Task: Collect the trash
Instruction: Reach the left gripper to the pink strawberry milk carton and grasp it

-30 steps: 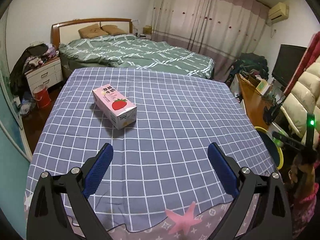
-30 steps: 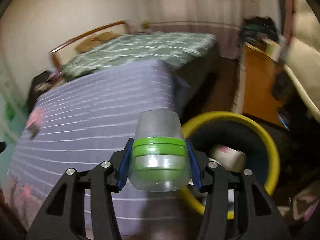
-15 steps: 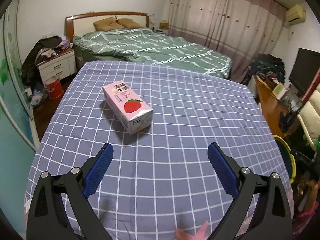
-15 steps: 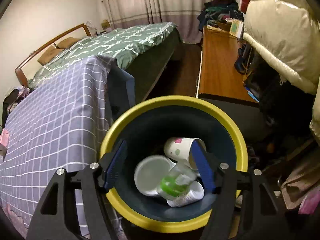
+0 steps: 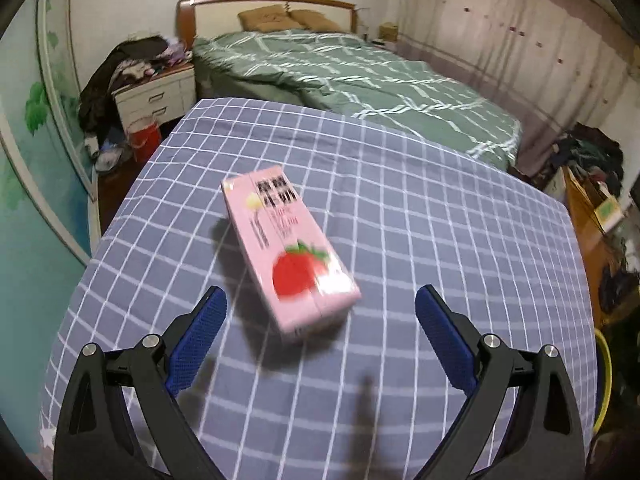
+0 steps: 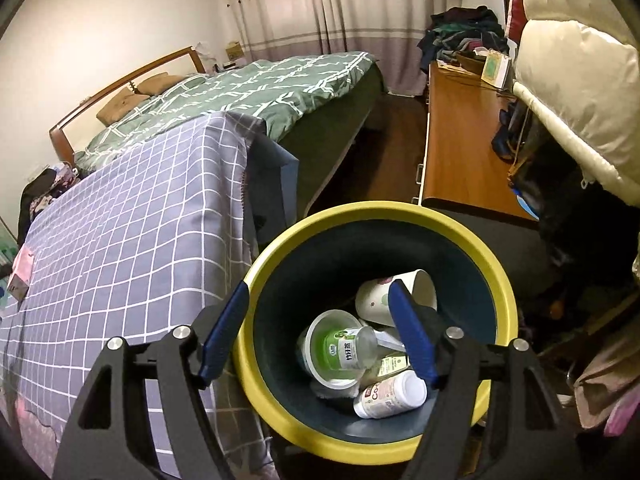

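**Carton ahead, bin below**

My left gripper [image 5: 320, 312] gapes wide over the checked cloth [image 5: 440, 240] — the pink strawberry carton [image 5: 290, 250] lies between and just beyond its fingers, lettering blurred. My right gripper [image 6: 318, 320] hangs spread, empty, above the yellow-rimmed bin [image 6: 496, 264].

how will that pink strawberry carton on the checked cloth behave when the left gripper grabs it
The pink carton lies flat on its long side on the checked cloth, so it probably won't roll or tip. Its flat paper sides should grip well but may dent if squeezed hard. It is likely light if empty. The left gripper is open wide enough to take it.
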`<move>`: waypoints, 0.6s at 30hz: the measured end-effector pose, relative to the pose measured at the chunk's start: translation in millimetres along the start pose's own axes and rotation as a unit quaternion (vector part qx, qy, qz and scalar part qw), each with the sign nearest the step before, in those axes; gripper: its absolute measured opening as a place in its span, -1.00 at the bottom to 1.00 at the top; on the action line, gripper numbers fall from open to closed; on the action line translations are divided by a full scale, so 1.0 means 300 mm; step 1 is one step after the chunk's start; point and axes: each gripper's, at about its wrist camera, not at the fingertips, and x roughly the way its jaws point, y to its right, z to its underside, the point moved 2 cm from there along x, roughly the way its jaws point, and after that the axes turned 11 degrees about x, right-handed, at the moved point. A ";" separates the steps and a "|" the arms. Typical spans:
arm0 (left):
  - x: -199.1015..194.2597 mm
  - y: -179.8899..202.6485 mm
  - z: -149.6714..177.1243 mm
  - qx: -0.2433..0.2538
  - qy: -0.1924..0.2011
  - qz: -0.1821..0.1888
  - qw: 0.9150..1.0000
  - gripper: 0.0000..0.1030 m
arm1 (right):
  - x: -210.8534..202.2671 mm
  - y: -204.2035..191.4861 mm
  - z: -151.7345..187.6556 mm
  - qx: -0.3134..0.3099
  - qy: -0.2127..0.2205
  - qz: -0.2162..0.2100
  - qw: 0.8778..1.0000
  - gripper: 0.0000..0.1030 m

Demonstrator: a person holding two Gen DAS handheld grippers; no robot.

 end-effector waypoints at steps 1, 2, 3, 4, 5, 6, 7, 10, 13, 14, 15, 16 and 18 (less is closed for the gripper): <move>0.013 -0.011 -0.022 -0.004 -0.003 -0.007 1.000 0.82 | 0.000 -0.001 0.001 -0.001 -0.002 0.000 1.000 0.37; 0.025 -0.021 -0.040 -0.006 -0.005 -0.015 1.000 0.82 | 0.002 -0.002 0.002 -0.003 -0.004 0.000 1.000 0.40; 0.038 -0.031 -0.061 -0.008 -0.007 -0.023 1.000 0.82 | 0.003 -0.003 0.001 -0.002 -0.004 -0.001 1.000 0.41; 0.053 -0.044 -0.080 -0.011 -0.011 -0.026 1.000 0.82 | 0.003 -0.004 0.001 -0.002 -0.004 -0.001 1.000 0.41; 0.067 -0.054 -0.093 -0.015 -0.014 -0.029 0.999 0.82 | 0.004 -0.004 0.001 -0.003 -0.005 -0.001 1.000 0.41; 0.086 -0.065 -0.106 -0.019 -0.021 -0.031 0.999 0.82 | 0.009 -0.005 0.001 -0.003 -0.009 -0.003 1.000 0.41; 0.105 -0.077 -0.114 -0.023 -0.028 -0.031 0.999 0.82 | 0.012 -0.008 0.003 -0.002 -0.010 -0.004 1.000 0.41; 0.164 -0.103 -0.127 -0.027 -0.049 -0.038 0.998 0.79 | 0.027 -0.011 0.006 -0.004 -0.017 -0.006 1.000 0.41; 0.195 -0.112 -0.123 -0.025 -0.061 -0.038 0.997 0.68 | 0.039 -0.007 0.010 -0.005 -0.020 -0.005 1.000 0.41; 0.204 -0.114 -0.125 -0.024 -0.064 -0.041 0.997 0.64 | 0.043 -0.006 0.011 -0.005 -0.022 -0.005 1.000 0.41; 0.213 -0.117 -0.125 -0.023 -0.067 -0.043 0.997 0.62 | 0.048 -0.004 0.012 -0.003 -0.025 -0.005 1.000 0.41; 0.224 -0.122 -0.127 -0.023 -0.072 -0.043 0.996 0.56 | 0.051 -0.002 0.014 -0.002 -0.027 -0.005 1.000 0.41; 0.237 -0.126 -0.129 -0.023 -0.080 -0.040 0.996 0.52 | 0.052 0.001 0.017 -0.004 -0.028 -0.006 1.000 0.41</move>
